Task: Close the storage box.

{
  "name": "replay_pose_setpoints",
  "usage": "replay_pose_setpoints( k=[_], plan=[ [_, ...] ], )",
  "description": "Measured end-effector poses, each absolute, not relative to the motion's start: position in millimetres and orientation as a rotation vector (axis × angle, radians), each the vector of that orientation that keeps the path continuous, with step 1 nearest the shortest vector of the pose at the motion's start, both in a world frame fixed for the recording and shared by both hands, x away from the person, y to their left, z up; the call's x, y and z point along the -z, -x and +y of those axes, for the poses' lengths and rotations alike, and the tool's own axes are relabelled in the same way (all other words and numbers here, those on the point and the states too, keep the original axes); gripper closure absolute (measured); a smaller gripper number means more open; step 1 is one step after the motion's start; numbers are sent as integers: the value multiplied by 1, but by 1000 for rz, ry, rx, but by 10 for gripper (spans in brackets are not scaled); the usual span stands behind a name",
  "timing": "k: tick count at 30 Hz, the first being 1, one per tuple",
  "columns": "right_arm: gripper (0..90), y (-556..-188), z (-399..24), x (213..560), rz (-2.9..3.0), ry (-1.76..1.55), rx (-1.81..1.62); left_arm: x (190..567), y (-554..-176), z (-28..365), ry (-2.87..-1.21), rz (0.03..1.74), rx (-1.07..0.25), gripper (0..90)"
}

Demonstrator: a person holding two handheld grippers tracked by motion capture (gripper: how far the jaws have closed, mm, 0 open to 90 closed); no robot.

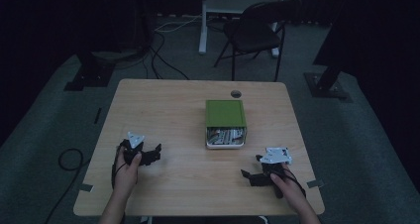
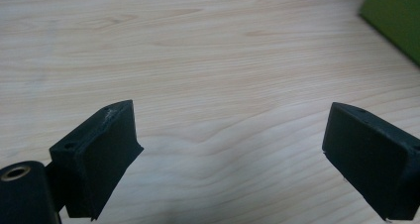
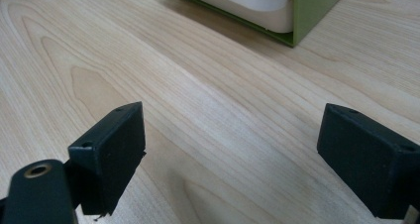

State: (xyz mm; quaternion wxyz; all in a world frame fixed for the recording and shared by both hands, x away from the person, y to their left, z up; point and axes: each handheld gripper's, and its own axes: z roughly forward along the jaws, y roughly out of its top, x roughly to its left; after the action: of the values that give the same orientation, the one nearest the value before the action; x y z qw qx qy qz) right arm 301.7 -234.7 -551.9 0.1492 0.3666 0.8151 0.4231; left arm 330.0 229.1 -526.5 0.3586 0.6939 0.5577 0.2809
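The green box (image 1: pixel 225 116) sits mid-table with its open end facing the person, ahead and between the 2 grippers, the left gripper (image 1: pixel 148 154) and right gripper (image 1: pixel 252 177) both spread wide and empty, roughly equally near.

1 green box (image 1: pixel 225 113), 2 hand-held grippers (image 1: pixel 148 154) (image 1: pixel 253 177)

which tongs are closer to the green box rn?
Right tongs, marginally: just below-right of the green box. Left tongs sit a bit farther off, to its left.
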Motion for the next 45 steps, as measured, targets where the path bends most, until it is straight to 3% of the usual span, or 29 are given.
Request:
replay_pose_setpoints(
  k=[21, 45],
  plan=[
    [113, -299, -220, 557, 2482, -892, -1101, 536, -314, 275, -1774, 1578, -742, 78],
    [128, -301, -218, 558, 2517, -892, -1082, 541, -299, 289, -1826, 1676, -752, 78]
  ],
)
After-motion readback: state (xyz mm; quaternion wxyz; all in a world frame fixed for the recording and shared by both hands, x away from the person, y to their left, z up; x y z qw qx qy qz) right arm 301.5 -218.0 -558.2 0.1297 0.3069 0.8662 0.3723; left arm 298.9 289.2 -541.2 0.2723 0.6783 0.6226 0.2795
